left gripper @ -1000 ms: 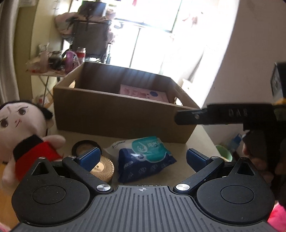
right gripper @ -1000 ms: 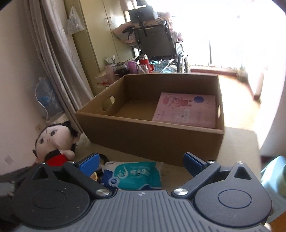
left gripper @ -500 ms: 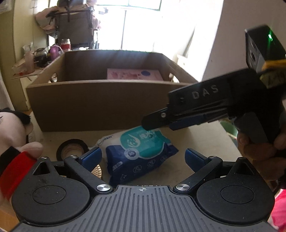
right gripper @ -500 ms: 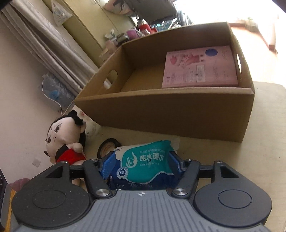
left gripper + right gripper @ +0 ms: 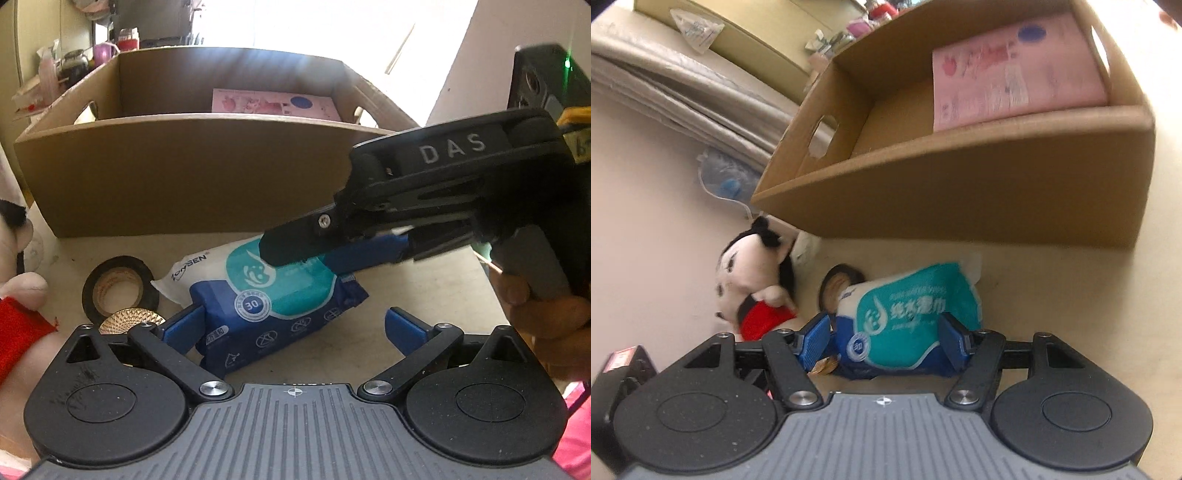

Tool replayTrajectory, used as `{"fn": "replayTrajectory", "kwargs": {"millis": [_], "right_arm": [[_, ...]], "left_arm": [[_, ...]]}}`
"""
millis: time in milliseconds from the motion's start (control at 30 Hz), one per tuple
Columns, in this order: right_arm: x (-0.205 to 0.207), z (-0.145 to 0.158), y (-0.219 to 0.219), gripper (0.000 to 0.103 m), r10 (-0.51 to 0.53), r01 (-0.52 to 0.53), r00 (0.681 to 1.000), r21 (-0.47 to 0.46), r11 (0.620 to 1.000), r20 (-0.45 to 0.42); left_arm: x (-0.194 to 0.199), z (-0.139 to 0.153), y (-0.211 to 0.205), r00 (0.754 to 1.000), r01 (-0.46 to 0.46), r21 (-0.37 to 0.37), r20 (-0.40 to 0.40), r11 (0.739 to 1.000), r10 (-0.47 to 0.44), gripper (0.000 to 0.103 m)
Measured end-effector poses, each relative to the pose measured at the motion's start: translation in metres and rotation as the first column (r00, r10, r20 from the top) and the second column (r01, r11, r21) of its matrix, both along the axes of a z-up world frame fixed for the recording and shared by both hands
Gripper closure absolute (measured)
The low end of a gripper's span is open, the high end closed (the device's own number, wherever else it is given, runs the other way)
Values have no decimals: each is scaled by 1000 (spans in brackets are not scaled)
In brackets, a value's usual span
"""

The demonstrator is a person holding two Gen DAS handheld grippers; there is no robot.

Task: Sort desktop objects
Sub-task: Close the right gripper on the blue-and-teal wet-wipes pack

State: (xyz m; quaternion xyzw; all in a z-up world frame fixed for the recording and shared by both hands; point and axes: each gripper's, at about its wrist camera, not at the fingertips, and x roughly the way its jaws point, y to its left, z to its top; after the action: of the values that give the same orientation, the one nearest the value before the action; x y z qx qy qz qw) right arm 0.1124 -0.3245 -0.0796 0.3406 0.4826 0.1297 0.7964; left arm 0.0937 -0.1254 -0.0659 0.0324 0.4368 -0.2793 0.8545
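A blue and teal pack of wet wipes (image 5: 266, 295) lies on the table in front of the cardboard box (image 5: 177, 173). My right gripper (image 5: 888, 341) is shut on the pack (image 5: 908, 314), its blue pads pressing both sides; it also shows in the left wrist view (image 5: 332, 251), reaching in from the right. My left gripper (image 5: 295, 328) is open, its left pad beside the pack's near corner. A pink booklet (image 5: 1015, 70) lies inside the box.
A roll of black tape (image 5: 118, 288) and a gold round disc (image 5: 129, 321) lie left of the pack. A plush doll in red (image 5: 753, 280) sits at the far left. Shelves and bottles stand behind the box.
My right gripper has tilted and pushed further over the wet wipes, its pads still pressing the pack's sides. My left gripper has moved closer to the pack and stays open.
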Motion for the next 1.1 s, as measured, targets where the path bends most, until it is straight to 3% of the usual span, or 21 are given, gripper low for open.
{"fn": "replayTrajectory", "kwargs": {"millis": [367,900,1033,1100], "right_arm": [[-9,2,-4,33,5,-5,1000,-13,1000,-26],[-65,5,-33,30,-68,66,996,-25,997,-55],[-67,4,-31,30,-88,82,995,-108,991,-50],[-69,2,-33,30,-91,86,995,-102,991,-43]], "left_arm": [[-9,2,0,1000,6,-35,-24,999,-7,0],[-57,4,-26,987,159,-59,-14,986,-160,0],[-55,2,-21,990,137,-72,-22,988,-138,0],[-56,1,-20,991,129,-62,-23,990,-130,0]]}}
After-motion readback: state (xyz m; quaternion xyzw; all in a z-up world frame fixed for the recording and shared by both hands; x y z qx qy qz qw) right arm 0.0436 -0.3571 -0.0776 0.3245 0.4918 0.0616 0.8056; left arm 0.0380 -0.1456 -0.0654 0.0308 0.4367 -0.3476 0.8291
